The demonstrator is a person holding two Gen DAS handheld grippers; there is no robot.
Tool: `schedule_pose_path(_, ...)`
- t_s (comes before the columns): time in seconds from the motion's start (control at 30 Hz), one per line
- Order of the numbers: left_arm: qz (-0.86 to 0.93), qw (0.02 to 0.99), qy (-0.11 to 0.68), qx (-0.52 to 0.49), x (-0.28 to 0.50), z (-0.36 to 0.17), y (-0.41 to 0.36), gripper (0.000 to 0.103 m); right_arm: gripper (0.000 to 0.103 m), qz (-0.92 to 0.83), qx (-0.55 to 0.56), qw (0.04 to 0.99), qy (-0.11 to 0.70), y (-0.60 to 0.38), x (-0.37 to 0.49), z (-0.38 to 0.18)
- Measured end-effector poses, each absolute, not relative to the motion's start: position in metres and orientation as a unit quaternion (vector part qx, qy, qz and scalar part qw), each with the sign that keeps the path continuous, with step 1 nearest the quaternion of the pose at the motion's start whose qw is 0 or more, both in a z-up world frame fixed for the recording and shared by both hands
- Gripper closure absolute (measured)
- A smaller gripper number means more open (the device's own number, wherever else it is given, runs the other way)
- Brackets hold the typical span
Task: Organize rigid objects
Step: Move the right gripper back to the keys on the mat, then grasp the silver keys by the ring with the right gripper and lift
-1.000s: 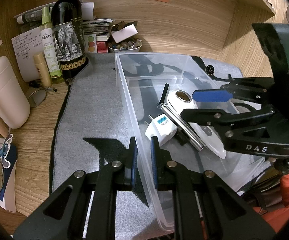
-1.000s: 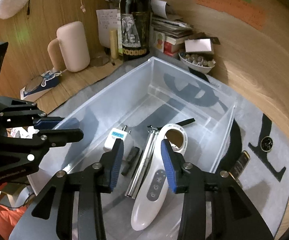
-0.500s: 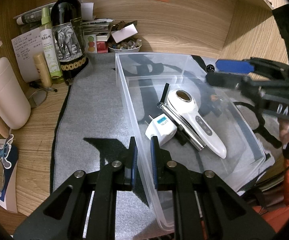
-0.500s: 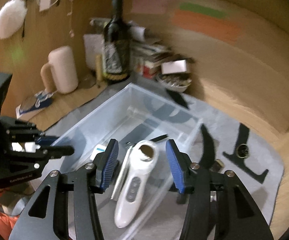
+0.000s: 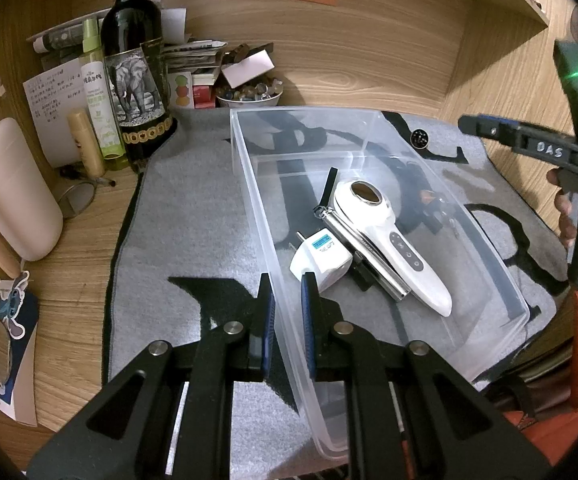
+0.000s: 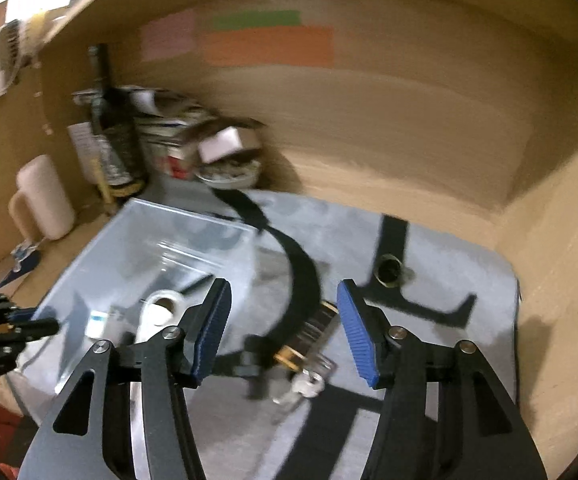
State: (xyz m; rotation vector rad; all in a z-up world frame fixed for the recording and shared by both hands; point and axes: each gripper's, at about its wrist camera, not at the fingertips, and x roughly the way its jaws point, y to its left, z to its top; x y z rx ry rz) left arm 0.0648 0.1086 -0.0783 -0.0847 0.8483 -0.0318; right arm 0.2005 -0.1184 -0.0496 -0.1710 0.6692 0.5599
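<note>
Grey mat spread over a wooden desk. Clear plastic bin on the mat, long axis running away from the left camera. Inside, white handheld device lying flat, long axis diagonal, round head toward the far end, tapered tip toward the near right corner; silver tube alongside it, parallel; white plug adapter just beside, prongs pointing far-left. Left gripper clamped narrow on the bin's near wall. Right gripper opening, nothing between the pads, above blurred small items on the mat outside the bin.
</note>
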Motion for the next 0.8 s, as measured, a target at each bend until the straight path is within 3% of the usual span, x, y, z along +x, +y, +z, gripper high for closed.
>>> schedule_pose_path(0.37, -0.015, 0.91, 0.412, -0.041, 0.065, -0.078, 0.109, 0.091, 0.051, 0.247, -0.086, 0.871, 0.416, -0.136, 0.219, -0.119)
schedule_pose_path(0.63, -0.015, 0.91, 0.413, -0.042, 0.064, -0.078, 0.109, 0.091, 0.051, 0.251, -0.112, 0.861, 0.428, -0.124, 0.216, -0.145)
schedule_pose_path(0.73, -0.016, 0.91, 0.413, -0.042, 0.064, -0.079, 0.109, 0.091, 0.06, 0.25, -0.111, 0.864, 0.422, -0.126, 0.215, -0.145)
schedule_pose_path(0.8, -0.016, 0.91, 0.413, -0.043, 0.064, -0.08, 0.11, 0.091, 0.073, 0.252, -0.11, 0.865, 0.42, -0.128, 0.214, -0.145)
